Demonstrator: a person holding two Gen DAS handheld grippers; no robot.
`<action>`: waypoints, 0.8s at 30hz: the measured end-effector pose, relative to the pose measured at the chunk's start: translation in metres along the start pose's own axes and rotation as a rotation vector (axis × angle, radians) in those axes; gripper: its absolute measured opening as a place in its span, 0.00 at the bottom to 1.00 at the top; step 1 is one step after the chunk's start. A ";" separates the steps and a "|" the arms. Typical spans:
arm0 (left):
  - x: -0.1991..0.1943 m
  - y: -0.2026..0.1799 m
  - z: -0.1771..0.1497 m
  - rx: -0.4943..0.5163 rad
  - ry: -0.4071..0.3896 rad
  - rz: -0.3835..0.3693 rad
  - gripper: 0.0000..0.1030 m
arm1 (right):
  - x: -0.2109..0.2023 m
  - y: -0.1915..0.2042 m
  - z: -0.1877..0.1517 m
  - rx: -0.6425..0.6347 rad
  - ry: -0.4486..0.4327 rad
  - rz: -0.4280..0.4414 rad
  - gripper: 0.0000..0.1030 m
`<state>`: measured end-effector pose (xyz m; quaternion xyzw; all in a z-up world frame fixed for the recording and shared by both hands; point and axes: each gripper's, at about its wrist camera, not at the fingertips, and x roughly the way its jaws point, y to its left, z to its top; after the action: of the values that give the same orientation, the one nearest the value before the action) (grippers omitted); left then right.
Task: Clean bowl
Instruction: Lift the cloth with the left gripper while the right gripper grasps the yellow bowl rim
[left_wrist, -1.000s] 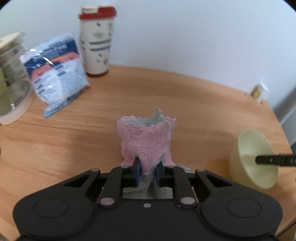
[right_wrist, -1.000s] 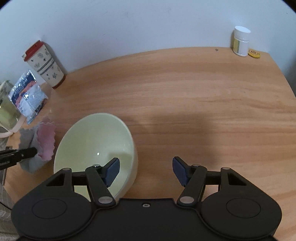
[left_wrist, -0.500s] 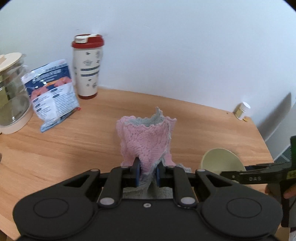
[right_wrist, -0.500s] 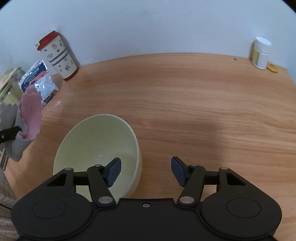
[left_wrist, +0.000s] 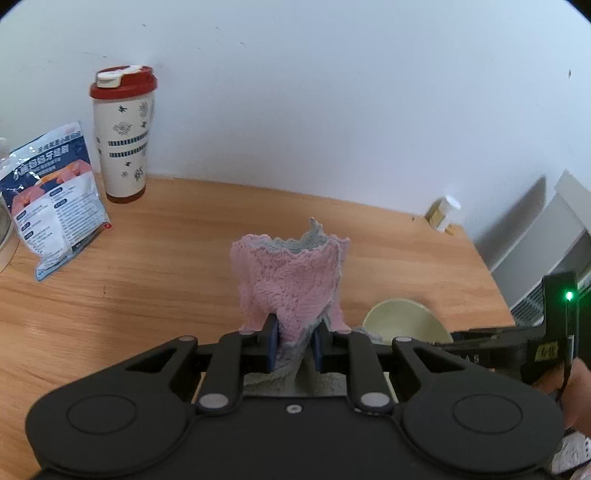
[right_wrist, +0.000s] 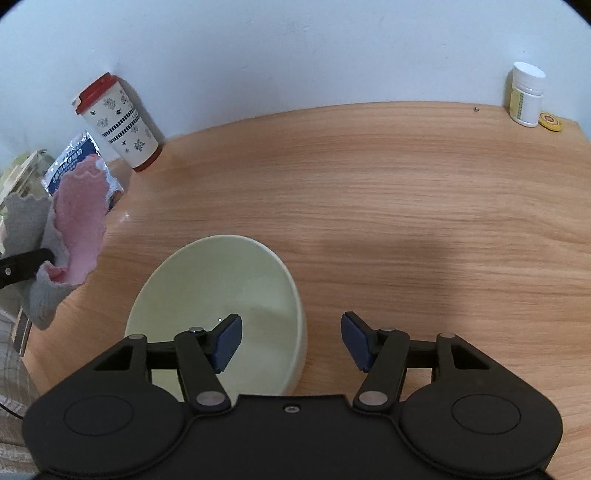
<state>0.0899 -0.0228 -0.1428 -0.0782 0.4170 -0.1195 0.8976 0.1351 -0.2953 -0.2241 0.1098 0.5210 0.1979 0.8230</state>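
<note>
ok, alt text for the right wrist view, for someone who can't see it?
The right gripper, jaws closing, straddles the rim of a pale green bowl on a wooden table, pads not touching it. At left, a pink-and-grey cloth is pinched by the other gripper; a tumbler stands against the wall.

Left tool (left_wrist: 294, 345) pinches a pink cloth (left_wrist: 291, 280) above the wooden table (left_wrist: 147, 280).

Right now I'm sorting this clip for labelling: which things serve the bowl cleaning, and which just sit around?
In use:
- pale bowl
- pink and grey cloth, clamped in left gripper
- right gripper, closing across bowl's rim

Lying about:
- red-lidded cup
- snack bag
- white bottle
</note>
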 end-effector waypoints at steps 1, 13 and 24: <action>0.001 -0.001 0.000 0.009 0.000 -0.008 0.17 | 0.000 0.000 0.000 0.007 0.002 -0.006 0.57; 0.004 -0.003 0.007 0.007 0.015 -0.052 0.17 | 0.009 0.001 -0.001 0.039 0.031 0.009 0.53; 0.000 -0.007 0.004 0.020 0.022 -0.075 0.17 | 0.005 0.008 -0.004 0.020 0.061 0.049 0.39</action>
<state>0.0920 -0.0291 -0.1391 -0.0837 0.4223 -0.1583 0.8886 0.1321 -0.2857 -0.2267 0.1244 0.5451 0.2160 0.8005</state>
